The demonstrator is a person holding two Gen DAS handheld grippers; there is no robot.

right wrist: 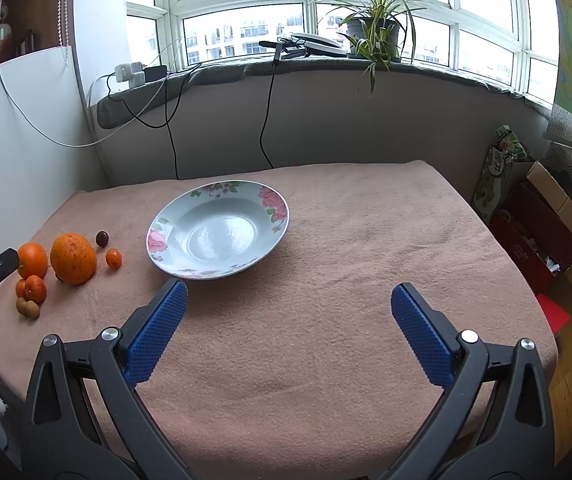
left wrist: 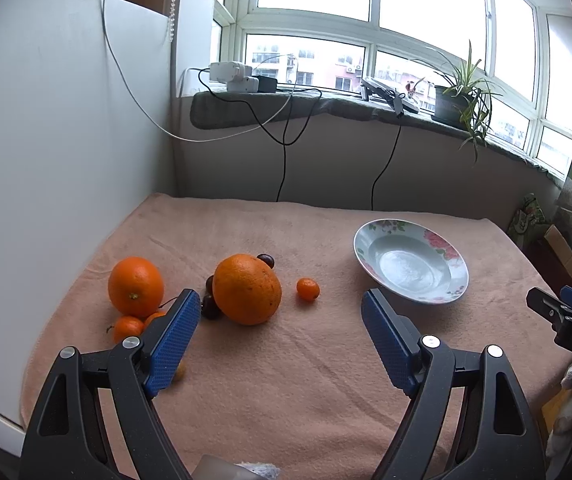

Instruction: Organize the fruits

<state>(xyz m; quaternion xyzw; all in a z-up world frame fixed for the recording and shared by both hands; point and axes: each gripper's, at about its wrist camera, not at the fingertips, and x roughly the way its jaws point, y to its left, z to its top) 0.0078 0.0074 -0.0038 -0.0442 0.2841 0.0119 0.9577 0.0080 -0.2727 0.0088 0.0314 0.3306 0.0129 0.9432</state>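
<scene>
Left wrist view: left gripper (left wrist: 280, 306) spread wide, holding nothing, hovering above the pink towel-covered worktop (left wrist: 286, 380).
Right wrist view: right gripper (right wrist: 289, 298) likewise spread wide and empty; its left pad tip stands just before the near rim of the plate.
Container: floral-rimmed deep plate (left wrist: 369, 236) (right wrist: 158, 236), empty, on the worktop right of the fruit.
Largest fruit: big orange (left wrist: 246, 289) (right wrist: 73, 258), beyond and between the left gripper's fingers, nearer the left one, not touched.
Second orange: round orange (left wrist: 135, 286) (right wrist: 32, 259), at far left, beyond the left finger's tip.
Small citrus: one lone mandarin (left wrist: 307, 289) (right wrist: 113, 258) between big orange and plate; two more mandarins (left wrist: 128, 328) (right wrist: 34, 289) beneath the second orange, partly hidden by the left finger.
Dark fruits: cherries (left wrist: 210, 307) touching the big orange's left side; one (right wrist: 102, 238) behind it.
Brown fruits: two small tan ones (right wrist: 28, 307), kind unclear, nearest the worktop's front left edge.
Relation: all fruit lies well apart from the right gripper.
</scene>
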